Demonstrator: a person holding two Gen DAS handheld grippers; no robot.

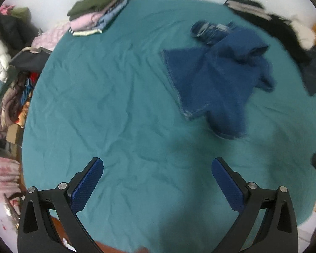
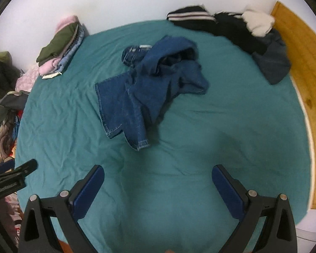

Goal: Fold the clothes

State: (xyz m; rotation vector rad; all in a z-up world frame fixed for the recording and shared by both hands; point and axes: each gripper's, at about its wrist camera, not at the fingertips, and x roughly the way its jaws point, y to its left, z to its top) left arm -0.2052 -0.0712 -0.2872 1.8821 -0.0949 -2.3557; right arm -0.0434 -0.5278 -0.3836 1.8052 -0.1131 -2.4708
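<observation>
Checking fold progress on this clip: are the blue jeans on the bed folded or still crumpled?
Crumpled, not folded. The jeans lie bunched on the teal sheet, legs splayed unevenly, waist heaped; both tools hover open, apart from them.

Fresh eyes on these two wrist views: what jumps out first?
The crumpled blue jeans in the middle of the teal bed sheet, legs overlapping and unfolded. Next, the neat stack of folded clothes at the far left corner against the wall, and the loose dark pile at the far right by the wooden bed frame. Both grippers, left and right, hover open and hold nothing.
</observation>
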